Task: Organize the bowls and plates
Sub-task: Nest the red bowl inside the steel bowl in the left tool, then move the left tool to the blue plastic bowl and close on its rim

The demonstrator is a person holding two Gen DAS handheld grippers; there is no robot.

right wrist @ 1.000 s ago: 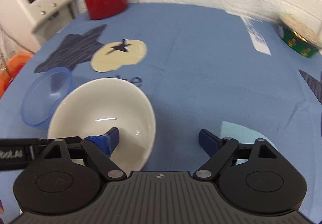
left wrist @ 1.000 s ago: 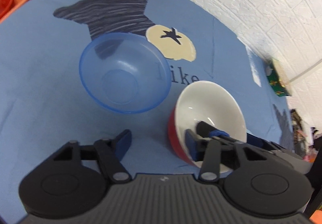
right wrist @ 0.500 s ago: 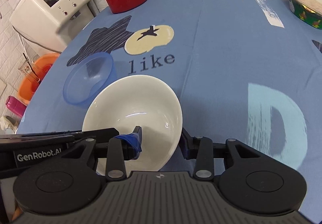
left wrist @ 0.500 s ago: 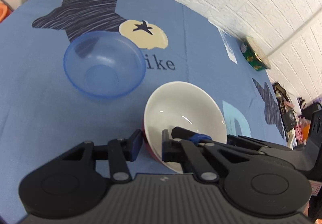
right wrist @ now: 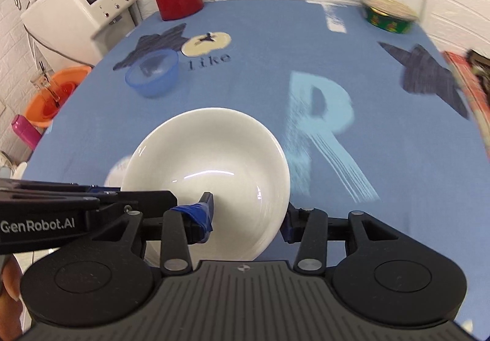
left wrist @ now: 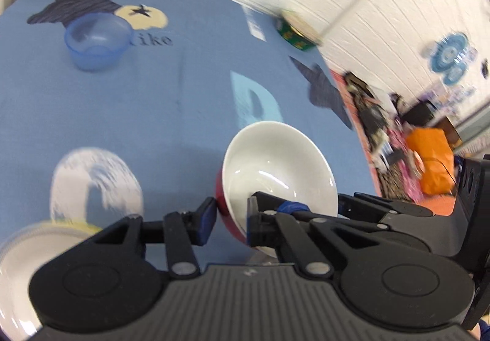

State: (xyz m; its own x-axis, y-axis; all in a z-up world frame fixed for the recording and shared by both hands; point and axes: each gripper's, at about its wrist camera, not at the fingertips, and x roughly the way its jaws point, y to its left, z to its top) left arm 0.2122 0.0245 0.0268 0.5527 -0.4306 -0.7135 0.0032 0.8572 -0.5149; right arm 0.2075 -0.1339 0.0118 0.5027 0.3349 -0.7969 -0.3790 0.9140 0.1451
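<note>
White inside and red outside, the ceramic bowl (left wrist: 275, 169) is the piece I am carrying, pinched at its near rim by both tongs at once and lifted clear of the blue tablecloth (right wrist: 275, 34). My left gripper (left wrist: 228, 220) is closed down on the rim wall, one finger against the red outside and the other inside; my right gripper (right wrist: 248, 215) grips likewise, its taped finger inside the bowl and the other on the outer wall. I judge this to be the transport step: the bowl is up and travelling, and the likely destination is the white plate (left wrist: 18, 267) at the lower left of the left wrist view, though that edge is blurred and I cannot be sure what it is. The next move calls for keeping both grips level and lowering together. The translucent blue bowl (right wrist: 152, 73) sits well apart, untouched, near the printed star.
</note>
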